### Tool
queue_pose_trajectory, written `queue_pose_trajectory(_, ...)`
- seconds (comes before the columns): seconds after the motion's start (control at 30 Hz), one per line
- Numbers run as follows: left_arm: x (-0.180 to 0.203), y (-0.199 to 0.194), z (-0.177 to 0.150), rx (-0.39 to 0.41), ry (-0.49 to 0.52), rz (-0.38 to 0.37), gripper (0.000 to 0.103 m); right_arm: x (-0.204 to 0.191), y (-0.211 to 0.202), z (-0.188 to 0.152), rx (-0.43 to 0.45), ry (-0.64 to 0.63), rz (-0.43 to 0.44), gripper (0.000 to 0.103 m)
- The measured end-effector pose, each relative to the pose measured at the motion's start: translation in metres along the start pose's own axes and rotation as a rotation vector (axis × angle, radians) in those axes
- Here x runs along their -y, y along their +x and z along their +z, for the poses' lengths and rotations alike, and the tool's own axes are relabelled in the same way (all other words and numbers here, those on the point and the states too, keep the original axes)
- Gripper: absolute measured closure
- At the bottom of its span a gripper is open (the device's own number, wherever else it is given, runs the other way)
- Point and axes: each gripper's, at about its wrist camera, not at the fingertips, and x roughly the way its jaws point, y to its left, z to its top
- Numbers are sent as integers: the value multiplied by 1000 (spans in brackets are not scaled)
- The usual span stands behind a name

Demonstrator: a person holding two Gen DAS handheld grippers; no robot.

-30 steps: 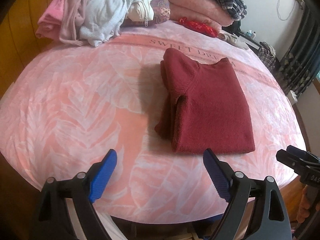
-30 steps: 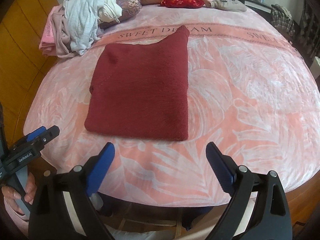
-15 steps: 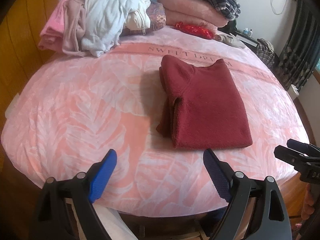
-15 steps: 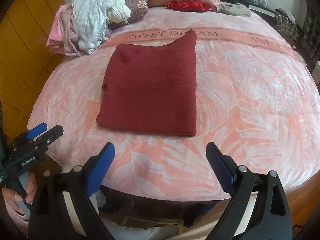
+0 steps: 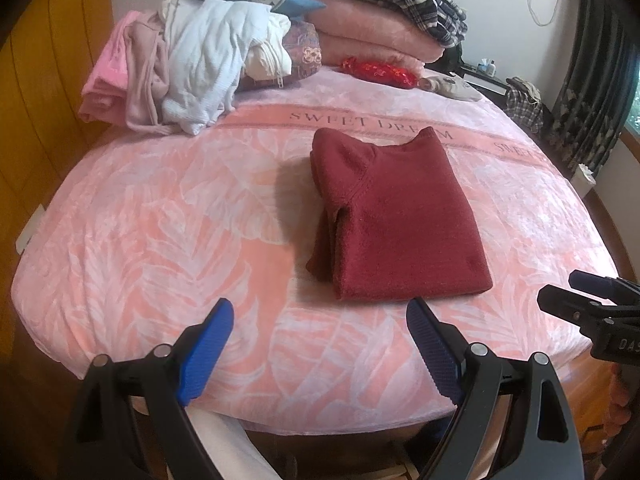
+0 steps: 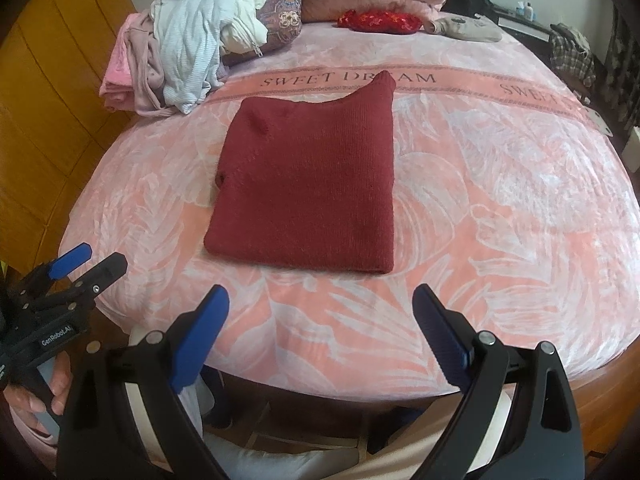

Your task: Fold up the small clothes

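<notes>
From the left wrist view, the left claw (image 5: 316, 344) hangs wide apart and empty, short of the near edge of the bed (image 5: 160, 240). The red sweater (image 5: 400, 220) lies folded in the middle of the bed, just this side of the printed band, well apart from both claws. Its stacked layers show along its left side. The right claw (image 5: 560, 296) shows at the right edge of the view; whether it is apart cannot be told here.

From the right wrist view, the right claw (image 6: 320, 320) also stands wide apart, holding nothing, short of the sweater's (image 6: 308, 192) near hem. The sweater's long axis runs from near hem to far collar, and the collar corner points at the band. The pile (image 6: 188, 52) of unfolded clothes sits beyond the sweater, to its left.

The fold looks finished. A good next step is probably to slide the sweater aside flat, gripping both near corners so the layers stay stacked, then draw one piece from the pile.
</notes>
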Motion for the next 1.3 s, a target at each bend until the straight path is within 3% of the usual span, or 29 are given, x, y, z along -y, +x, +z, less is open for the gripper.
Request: queue_pose_trajectory(1.3, 8, -13, 6, 34, 33, 50, 14, -5, -6, 3, 7, -2, 6, 10)
